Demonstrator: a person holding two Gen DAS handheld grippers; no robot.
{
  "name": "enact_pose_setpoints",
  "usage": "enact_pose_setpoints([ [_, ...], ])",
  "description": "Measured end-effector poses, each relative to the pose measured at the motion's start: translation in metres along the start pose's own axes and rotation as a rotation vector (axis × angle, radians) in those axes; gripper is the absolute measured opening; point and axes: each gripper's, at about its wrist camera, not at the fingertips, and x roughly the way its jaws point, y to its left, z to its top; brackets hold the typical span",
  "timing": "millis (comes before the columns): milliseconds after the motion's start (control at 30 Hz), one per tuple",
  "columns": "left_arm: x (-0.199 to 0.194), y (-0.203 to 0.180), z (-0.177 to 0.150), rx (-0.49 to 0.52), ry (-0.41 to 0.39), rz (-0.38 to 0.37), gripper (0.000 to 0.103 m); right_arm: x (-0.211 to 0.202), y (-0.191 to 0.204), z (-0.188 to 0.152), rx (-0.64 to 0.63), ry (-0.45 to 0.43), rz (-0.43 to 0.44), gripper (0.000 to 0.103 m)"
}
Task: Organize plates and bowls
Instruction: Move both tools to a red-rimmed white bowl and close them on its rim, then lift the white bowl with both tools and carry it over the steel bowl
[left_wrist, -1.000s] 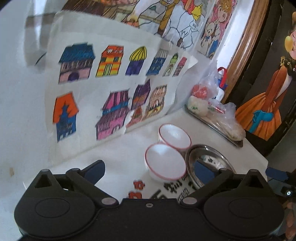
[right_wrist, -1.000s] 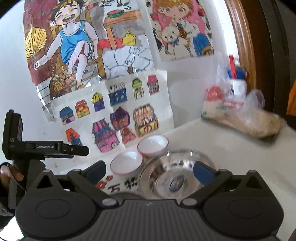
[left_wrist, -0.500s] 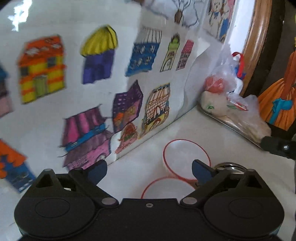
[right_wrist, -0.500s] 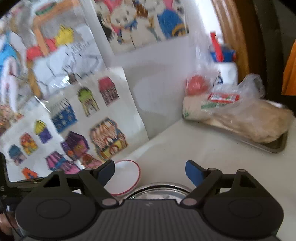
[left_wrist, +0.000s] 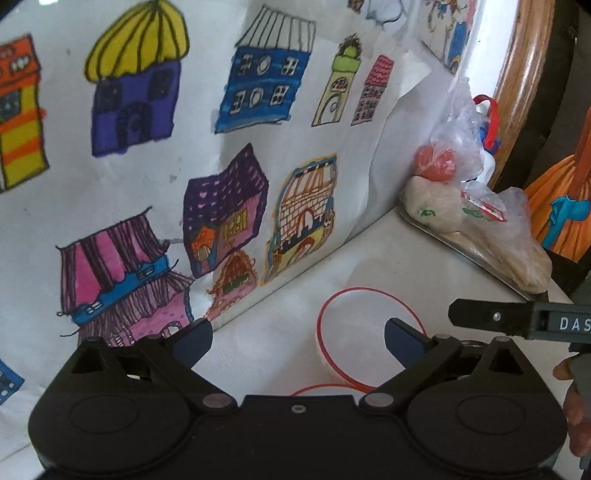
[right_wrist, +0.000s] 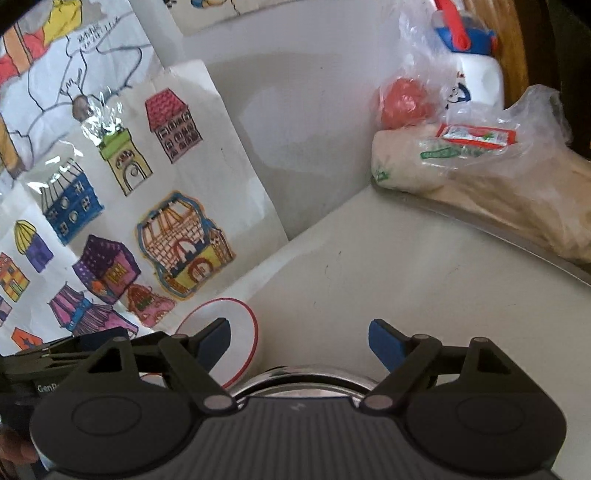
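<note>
White, red-rimmed ceramic bowl (left_wrist: 369, 328) sat on the pale countertop (right_wrist: 406, 280) just before the wall drawings (left_wrist: 221, 184), lying ahead of the left gripper (left_wrist: 297, 338), whose blue-padded jaws stood apart and empty — probably lined up to take its rim. The right gripper (right_wrist: 299, 339) also gaped, holding nothing, poised over the shiny round steel bowl (right_wrist: 303, 378) — likely its target.

A white red-rimmed bowl (left_wrist: 364, 332) sits upright at lower centre; a second bowl's rim (left_wrist: 321, 388) peeks below; a steel bowl (right_wrist: 303, 380) lies lower centre.
</note>
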Motion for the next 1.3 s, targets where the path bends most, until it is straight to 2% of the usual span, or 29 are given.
enact_pose_setpoints([
  [233, 0.012, 0.008, -0.001, -0.047, 0.032, -0.039, 0.101, 0.013, 0.009, -0.003, -0.029, 0.034, -0.003, 0.086],
  [333, 0.015, 0.011, -0.002, -0.062, 0.042, -0.035, 0.101, 0.016, 0.013, -0.004, -0.034, 0.048, 0.002, 0.083],
  [433, 0.02, 0.014, -0.001, -0.086, 0.061, -0.047, 0.096, 0.021, 0.015, -0.006, -0.042, 0.059, 0.006, 0.075],
  [500, 0.023, 0.015, -0.001, -0.1, 0.076, -0.058, 0.086, 0.022, 0.016, -0.007, -0.049, 0.065, 0.009, 0.066],
  [633, 0.027, 0.017, -0.001, -0.112, 0.101, -0.073, 0.075, 0.023, 0.02, -0.008, -0.062, 0.063, 0.011, 0.054],
  [733, 0.027, 0.018, -0.002, -0.129, 0.105, -0.082, 0.064, 0.022, 0.025, -0.008, -0.069, 0.066, 0.023, 0.041],
  [800, 0.027, 0.018, -0.002, -0.135, 0.109, -0.088, 0.049, 0.022, 0.029, -0.008, -0.077, 0.067, 0.024, 0.031],
  [867, 0.028, 0.019, -0.002, -0.14, 0.118, -0.099, 0.038, 0.023, 0.032, -0.008, -0.082, 0.069, 0.027, 0.024],
  [967, 0.03, 0.019, -0.003, -0.157, 0.125, -0.123, 0.029, 0.025, 0.036, -0.008, -0.082, 0.074, 0.033, 0.014],
  [1067, 0.031, 0.016, -0.002, -0.173, 0.129, -0.156, 0.012, 0.026, 0.041, -0.009, -0.091, 0.074, 0.016, 0.011],
  [1167, 0.031, 0.012, -0.002, -0.163, 0.124, -0.143, 0.011, 0.026, 0.043, -0.01, -0.087, 0.075, 0.005, 0.01],
  [1300, 0.033, 0.014, -0.002, -0.202, 0.125, -0.148, 0.01, 0.025, 0.039, -0.01, -0.043, 0.07, 0.009, 0.009],
])
